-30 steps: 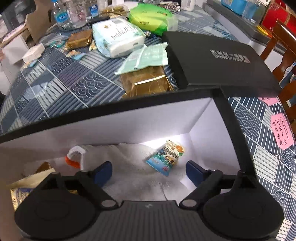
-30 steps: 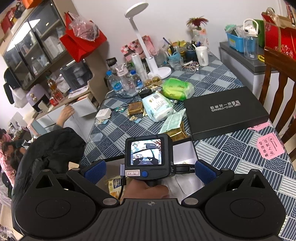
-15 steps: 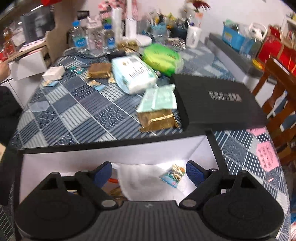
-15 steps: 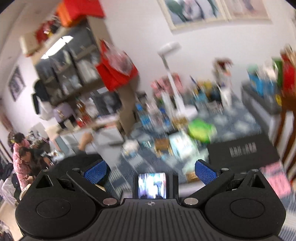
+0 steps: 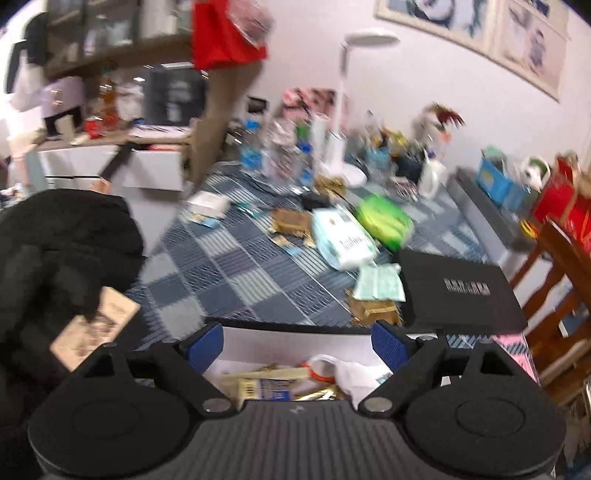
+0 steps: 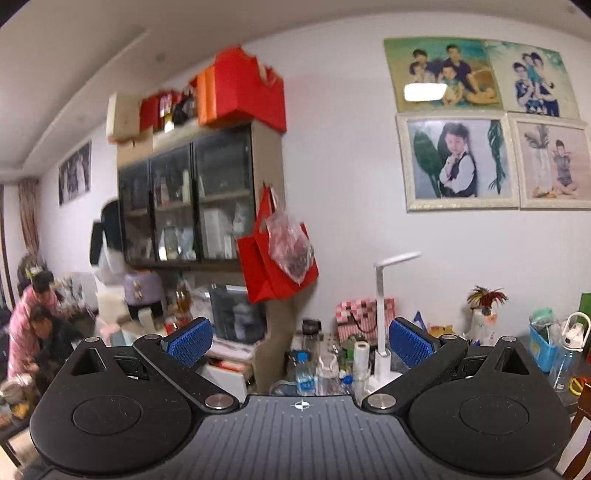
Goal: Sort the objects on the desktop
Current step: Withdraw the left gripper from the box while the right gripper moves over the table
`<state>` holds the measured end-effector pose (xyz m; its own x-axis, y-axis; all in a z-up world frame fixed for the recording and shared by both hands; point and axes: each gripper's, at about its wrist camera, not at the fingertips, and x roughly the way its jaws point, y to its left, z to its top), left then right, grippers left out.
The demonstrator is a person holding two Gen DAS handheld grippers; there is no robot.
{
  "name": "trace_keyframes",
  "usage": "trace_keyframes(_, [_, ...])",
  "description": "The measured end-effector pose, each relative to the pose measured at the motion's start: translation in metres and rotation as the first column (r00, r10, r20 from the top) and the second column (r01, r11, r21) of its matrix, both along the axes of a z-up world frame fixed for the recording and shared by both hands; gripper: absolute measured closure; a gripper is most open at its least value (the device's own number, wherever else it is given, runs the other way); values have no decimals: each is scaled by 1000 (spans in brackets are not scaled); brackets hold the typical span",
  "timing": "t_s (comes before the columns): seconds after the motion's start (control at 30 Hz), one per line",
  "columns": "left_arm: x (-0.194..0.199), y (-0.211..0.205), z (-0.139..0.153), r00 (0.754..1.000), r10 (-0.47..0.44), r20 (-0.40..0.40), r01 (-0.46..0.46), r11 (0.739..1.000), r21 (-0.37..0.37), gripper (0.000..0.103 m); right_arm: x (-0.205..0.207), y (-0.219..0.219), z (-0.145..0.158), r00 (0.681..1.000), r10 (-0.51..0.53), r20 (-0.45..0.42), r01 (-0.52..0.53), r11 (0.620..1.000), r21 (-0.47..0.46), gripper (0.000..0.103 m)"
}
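Snack packets (image 5: 271, 386) lie in the white box (image 5: 295, 341) just beneath the left gripper (image 5: 297, 345), whose jaws gape wide and hold nothing. Beyond its fingertips a black lid (image 5: 461, 291) rests on the table. The right gripper (image 6: 299, 341) is likewise spread and empty, aimed at the wall cabinet (image 6: 192, 195).

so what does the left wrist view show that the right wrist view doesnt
Only the left wrist view shows the tabletop: the open white box under the left gripper, the black lid, the tissue pack and the green bag. Only the right wrist view shows the framed photos and the glass cabinet behind the right gripper. Both show the white desk lamp and the red bag.
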<state>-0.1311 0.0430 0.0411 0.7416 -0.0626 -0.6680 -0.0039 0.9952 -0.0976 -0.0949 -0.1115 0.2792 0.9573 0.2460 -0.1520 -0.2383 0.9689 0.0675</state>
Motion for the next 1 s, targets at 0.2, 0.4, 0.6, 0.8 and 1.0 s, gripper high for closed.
trace_keyframes(0.2, [-34,39,48,992,95,87,-94,995,-15,0,46,20,-49,994,-42,-100,37,998,-55,0])
trace_keyframes(0.4, [-61,61,92,980,128,155,-124,992,-39,0,73,30,-111,976,-75,-203,66,996,-54,0])
trace_keyframes(0.6, [-96,70,137,959,128,253,-118,992,-53,0,84,50,-175,947,-100,-306,81,994,-73,0])
trace_keyframes(0.8, [-117,60,174,944,69,321,-60,998,-38,0,88,70,-223,922,-109,-371,70,991,-118,0])
trace_keyframes(1.0, [-110,36,192,941,0,339,11,999,-32,0,92,85,-259,895,-129,-427,70,986,-151,0])
